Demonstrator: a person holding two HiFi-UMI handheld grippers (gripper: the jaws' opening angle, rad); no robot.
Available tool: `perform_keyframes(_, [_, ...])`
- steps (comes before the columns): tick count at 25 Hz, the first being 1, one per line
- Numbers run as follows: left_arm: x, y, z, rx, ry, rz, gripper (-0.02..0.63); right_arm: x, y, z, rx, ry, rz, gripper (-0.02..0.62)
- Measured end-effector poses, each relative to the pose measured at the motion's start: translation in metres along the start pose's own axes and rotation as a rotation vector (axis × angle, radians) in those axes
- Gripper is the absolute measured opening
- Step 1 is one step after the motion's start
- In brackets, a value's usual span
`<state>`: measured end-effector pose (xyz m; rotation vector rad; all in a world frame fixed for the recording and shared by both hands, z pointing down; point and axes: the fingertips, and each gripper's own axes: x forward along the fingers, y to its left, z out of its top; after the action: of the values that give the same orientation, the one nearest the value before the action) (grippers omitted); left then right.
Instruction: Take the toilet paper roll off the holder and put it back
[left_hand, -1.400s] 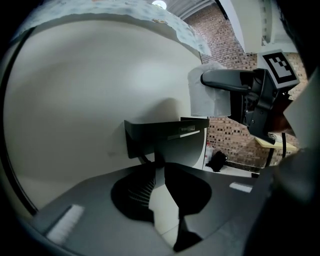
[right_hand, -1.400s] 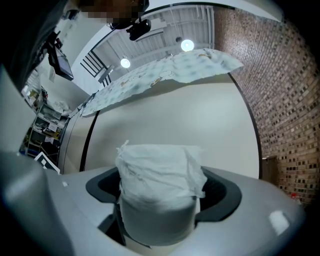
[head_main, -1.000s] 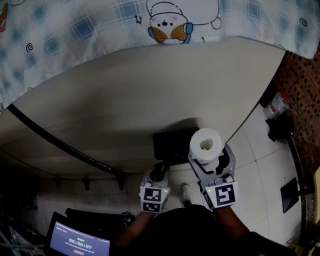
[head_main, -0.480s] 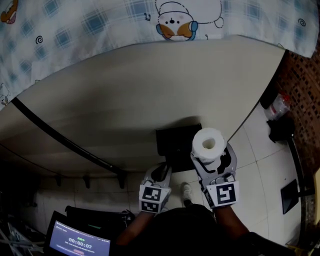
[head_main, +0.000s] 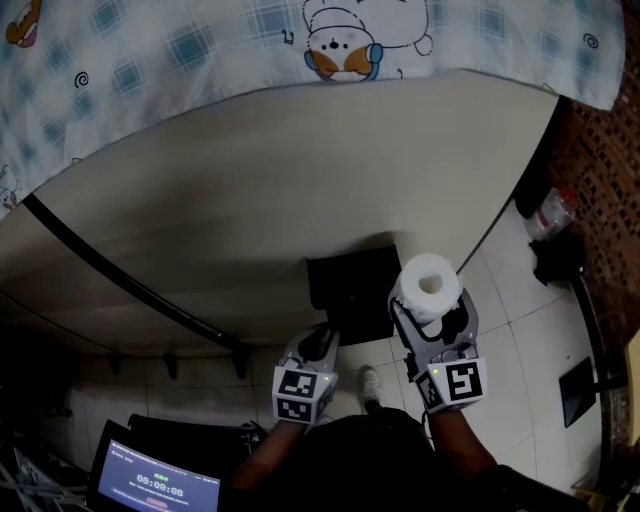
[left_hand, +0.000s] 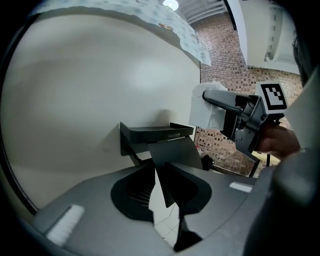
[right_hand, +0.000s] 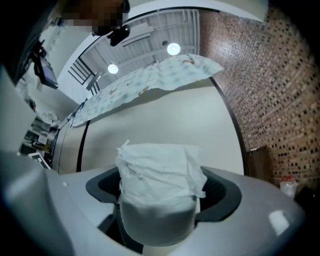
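The white toilet paper roll (head_main: 430, 287) stands upright between the jaws of my right gripper (head_main: 432, 318), which is shut on it just right of the black wall holder (head_main: 350, 280). In the right gripper view the roll (right_hand: 160, 175) fills the space between the jaws, a loose sheet crumpled over its top. My left gripper (head_main: 318, 345) sits below the holder. In the left gripper view the holder's shelf (left_hand: 155, 132) is straight ahead. Its grey flap (left_hand: 172, 160) slants down between the parted left jaws, with a gap on the flap's left side. The roll (left_hand: 202, 107) shows at the right.
A beige wall (head_main: 250, 190) carries the holder, with a checked cartoon cloth (head_main: 200, 40) above and a black strip (head_main: 130, 290) across it. A brick wall (head_main: 600, 170) and a bottle (head_main: 553, 210) are at the right. A lit screen (head_main: 160, 485) sits bottom left over tiled floor (head_main: 510, 330).
My right gripper has carried the roll a little to the right, away from the holder. The left gripper has stayed under the holder.
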<state>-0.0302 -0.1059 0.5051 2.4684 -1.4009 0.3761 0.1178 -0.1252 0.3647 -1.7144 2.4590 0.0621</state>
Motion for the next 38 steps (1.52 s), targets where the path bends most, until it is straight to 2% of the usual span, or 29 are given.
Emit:
perform_keyframes(4, [0.0,-0.001,0.0,-0.008,0.005,-0.002,0.08,-0.001,-0.027,-0.004,-0.014,0.0,-0.057,0.438])
perform_keyframes(6, [0.001,0.0,0.0,-0.015,0.006,-0.001,0.08,-0.001,-0.04,-0.006,0.035,-0.009,-0.078,0.438])
perform_keyframes(12, [0.004,0.002,0.001,-0.023,0.014,0.003,0.077,0.007,-0.079,-0.046,0.419,0.007,-0.121,0.437])
perform_keyframes(17, [0.005,0.004,0.002,-0.032,0.013,0.001,0.075,0.018,-0.092,-0.074,0.573,0.006,-0.117,0.436])
perform_keyframes(25, [0.006,0.002,0.003,-0.079,0.014,-0.046,0.071,0.038,-0.075,-0.129,0.945,0.034,-0.016,0.436])
perform_keyframes(29, [0.005,0.003,0.009,-0.086,0.006,-0.056,0.069,0.048,-0.064,-0.133,0.988,0.024,0.054,0.436])
perform_keyframes(38, [0.005,0.004,0.013,-0.096,-0.006,-0.075,0.067,0.051,-0.057,-0.147,1.095,0.03,0.092,0.434])
